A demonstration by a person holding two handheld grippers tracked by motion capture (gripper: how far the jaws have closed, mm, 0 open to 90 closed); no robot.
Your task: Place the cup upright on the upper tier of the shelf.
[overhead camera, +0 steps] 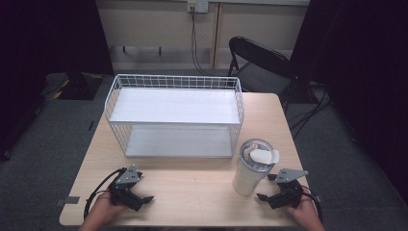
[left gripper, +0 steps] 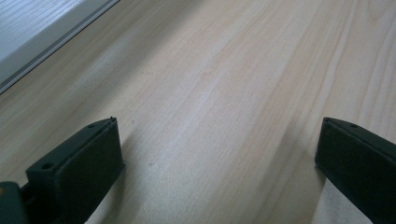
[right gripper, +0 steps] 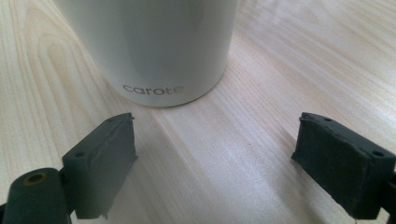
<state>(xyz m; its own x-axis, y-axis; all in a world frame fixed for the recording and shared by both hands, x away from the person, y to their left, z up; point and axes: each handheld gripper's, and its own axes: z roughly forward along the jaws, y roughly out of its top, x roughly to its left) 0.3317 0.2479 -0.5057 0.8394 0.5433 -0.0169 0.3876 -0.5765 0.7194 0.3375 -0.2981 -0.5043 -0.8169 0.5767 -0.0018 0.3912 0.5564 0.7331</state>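
- I count one tall white tumbler with a clear round lid (overhead camera: 251,169) on the light wooden table (overhead camera: 192,185). It stands upright at the near right of the tabletop, just in front of the right end of the rack.
- I count one white wire two-tier shelf rack (overhead camera: 175,113) at the middle of the table, farther from me than both grippers. It has two flat white shelf boards, one upper and one lower.
- I count two black two-jaw grippers, one in each hand.
- The left gripper (overhead camera: 137,190) rests low at the near left of the table, held by one hand (overhead camera: 103,211). In the left gripper view its jaws are spread wide with bare wood between them (left gripper: 219,154); nothing is gripped. The edge of the rack's lower board shows in the upper left corner of that view (left gripper: 42,37).
- The right gripper (overhead camera: 267,187) sits at the near right edge, held by the other hand (overhead camera: 305,214), just beside the base of the tumbler and pointing toward it.
- In the right gripper view the jaws of the right gripper (right gripper: 215,154) are spread wide and hold nothing. The tumbler's white wall (right gripper: 154,46) stands just beyond the jaw tips, apart from them, with one grey word, "carote", printed near its foot.
- I count one black folding chair (overhead camera: 262,60) on the grey floor beyond the far right corner of the table.
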